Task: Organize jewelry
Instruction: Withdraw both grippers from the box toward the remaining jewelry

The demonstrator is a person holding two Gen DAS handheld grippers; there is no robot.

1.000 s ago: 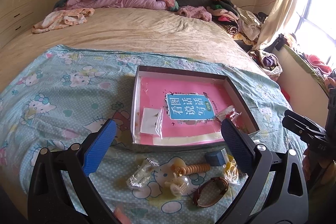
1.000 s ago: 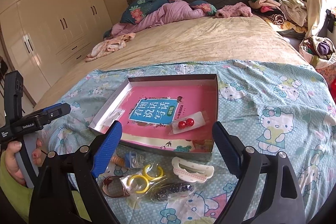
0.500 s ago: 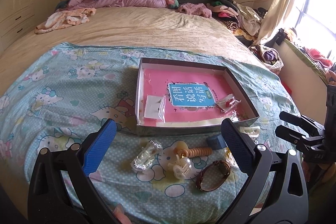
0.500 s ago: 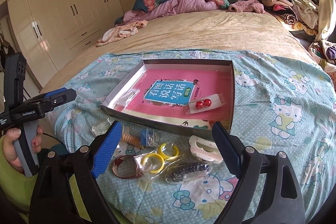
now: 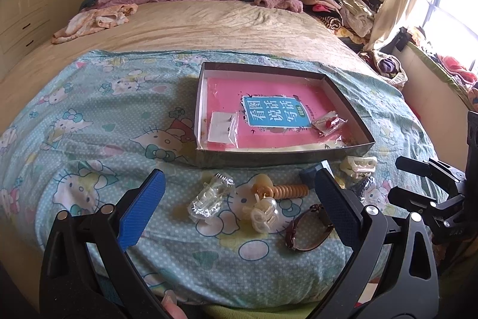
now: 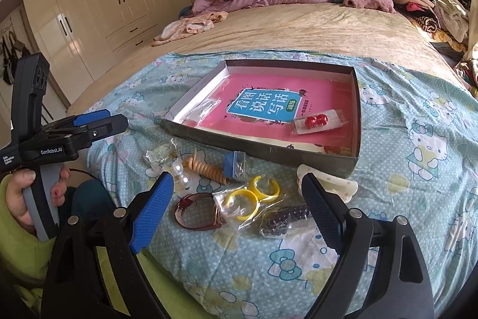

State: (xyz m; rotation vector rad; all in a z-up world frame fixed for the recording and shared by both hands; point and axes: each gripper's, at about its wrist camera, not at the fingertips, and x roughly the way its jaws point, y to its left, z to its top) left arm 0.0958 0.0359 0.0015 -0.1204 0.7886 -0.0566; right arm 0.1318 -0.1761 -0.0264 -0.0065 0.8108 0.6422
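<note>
Black tool (image 6: 237, 202) frames, blue ribbed pads, silver screws (white "GenRobot.AI" lettering), green sleeve (image 6: 12, 232)

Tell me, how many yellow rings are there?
2. Both yellow rings sit in one clear bag on the blanket in front of the box: one nearer, one just behind it. None other shows.

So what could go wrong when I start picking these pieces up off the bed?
The yellow hoops' bag overlaps the brown bangle and touches the dark beaded piece, so the open right gripper might drag a neighbour along. The soft blanket could also let the small clear clip sink away from the pads.
</note>
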